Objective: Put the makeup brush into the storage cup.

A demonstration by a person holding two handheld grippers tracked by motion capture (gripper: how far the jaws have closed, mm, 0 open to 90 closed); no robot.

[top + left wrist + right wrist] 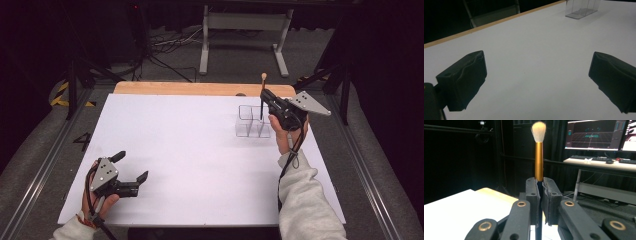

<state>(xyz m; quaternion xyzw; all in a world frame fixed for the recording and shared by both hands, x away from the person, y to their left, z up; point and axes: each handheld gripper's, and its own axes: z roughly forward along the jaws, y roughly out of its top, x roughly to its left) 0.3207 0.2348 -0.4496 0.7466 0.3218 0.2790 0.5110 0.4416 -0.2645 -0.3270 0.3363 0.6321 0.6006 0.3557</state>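
My right gripper (265, 96) is shut on a makeup brush (262, 95) with a black handle, gold ferrule and pale bristles, held upright over a clear plastic organiser (252, 121) at the table's far right. In the right gripper view the brush (539, 157) rises straight out between the two pressed pads (533, 195), bristles on top. My left gripper (131, 167) rests near the front left of the white table, jaws wide apart with nothing between them. In the left gripper view its fingers (464, 77) frame bare white tabletop, and the organiser (582, 8) shows far off at the top.
The white table (190, 150) has a wooden strip (200, 89) along its far edge. Beyond it stand a white desk frame (245, 30) and floor cables. Monitors (596, 135) and a keyboard sit on a desk in the background of the right gripper view.
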